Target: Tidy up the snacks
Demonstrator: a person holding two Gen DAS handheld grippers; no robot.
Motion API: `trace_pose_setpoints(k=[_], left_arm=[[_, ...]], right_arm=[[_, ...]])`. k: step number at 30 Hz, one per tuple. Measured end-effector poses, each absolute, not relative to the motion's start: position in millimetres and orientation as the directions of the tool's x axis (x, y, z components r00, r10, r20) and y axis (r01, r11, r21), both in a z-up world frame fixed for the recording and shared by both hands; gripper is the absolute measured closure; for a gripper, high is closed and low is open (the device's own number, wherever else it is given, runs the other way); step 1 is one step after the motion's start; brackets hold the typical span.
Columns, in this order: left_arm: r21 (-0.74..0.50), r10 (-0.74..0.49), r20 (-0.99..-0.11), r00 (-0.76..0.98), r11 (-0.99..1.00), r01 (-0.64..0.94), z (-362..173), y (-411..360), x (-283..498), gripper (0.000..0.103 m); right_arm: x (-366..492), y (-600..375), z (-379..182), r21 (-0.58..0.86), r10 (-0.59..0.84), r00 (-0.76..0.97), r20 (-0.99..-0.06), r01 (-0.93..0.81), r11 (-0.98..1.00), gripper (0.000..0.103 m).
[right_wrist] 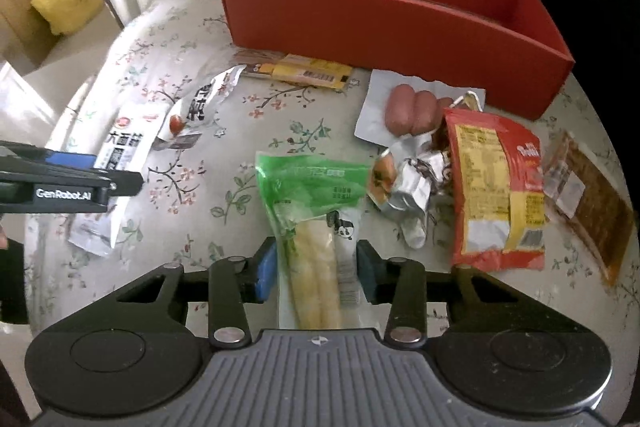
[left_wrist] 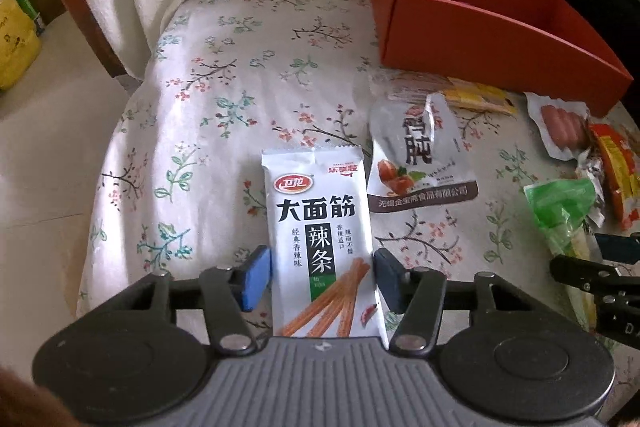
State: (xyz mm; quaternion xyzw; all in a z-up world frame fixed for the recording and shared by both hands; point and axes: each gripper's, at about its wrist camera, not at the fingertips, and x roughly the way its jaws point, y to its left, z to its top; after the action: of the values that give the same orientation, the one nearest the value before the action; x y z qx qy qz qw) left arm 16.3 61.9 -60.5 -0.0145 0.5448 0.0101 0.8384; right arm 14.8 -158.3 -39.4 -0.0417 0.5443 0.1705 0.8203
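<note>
both tongs sit low over the flower-print cloth of the counter (left_wrist: 224, 75). left tongs (left_wrist: 323, 277) have their blue pads on either side of a white spicy-strip packet (left_wrist: 320, 239); the pads lie right at its edges, but whether they press it or only flank it i cannot tell. the packet lies flat, its top pointing away from the camera. right tongs (right_wrist: 316, 269) straddle the lower end of a green-topped clear packet (right_wrist: 316, 211) holding pale sticks, with a sliver of space showing at each pad, so they stand apart. a red box (right_wrist: 400, 23) stands open at the far edge of the counter. in front of it lie a yellow bar wrapper (right_wrist: 308, 71), a pouch of sausages (right_wrist: 408, 107), a red snack bag (right_wrist: 496, 187), crumpled foil wrappers (right_wrist: 412, 187) and a brown flat packet (right_wrist: 592, 203). a white pouch with dark lettering (left_wrist: 420, 155) lies just right of the spicy-strip packet.
</note>
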Motion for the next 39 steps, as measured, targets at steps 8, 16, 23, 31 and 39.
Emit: trace_pose_setpoints(k=[8,16,23,31,39], left_arm=[[-0.036,-0.039,-0.914,0.404,0.999,0.017,-58.4,53.7,7.1,0.057],[-0.056,-0.062,-0.903,0.424,0.998,0.027,-49.8,50.9,-3.3,0.058],[-0.056,-0.079,-0.867,0.492,0.997,0.06,-30.5,39.7,-9.1,0.059],[-0.024,-0.046,-0.897,0.439,0.998,0.054,-45.6,40.5,-7.9,0.062],[0.018,0.001,-0.917,0.399,0.999,0.038,-65.6,40.8,0.4,0.022]], right_arm=[[7.1,-162.5,-37.6,0.13,0.243,0.358,-0.902,-0.312,0.941,0.054],[7.7,-164.1,-31.7,0.161,0.274,0.374,-0.886,-0.307,0.938,0.054],[9.0,-165.7,-21.6,0.182,0.301,0.409,-0.861,-0.306,0.935,0.055],[10.6,-162.2,-32.4,0.18,0.295,0.369,-0.881,-0.314,0.932,0.055],[13.9,-160.8,-42.7,0.164,0.275,0.344,-0.898,-0.319,0.934,0.053]])
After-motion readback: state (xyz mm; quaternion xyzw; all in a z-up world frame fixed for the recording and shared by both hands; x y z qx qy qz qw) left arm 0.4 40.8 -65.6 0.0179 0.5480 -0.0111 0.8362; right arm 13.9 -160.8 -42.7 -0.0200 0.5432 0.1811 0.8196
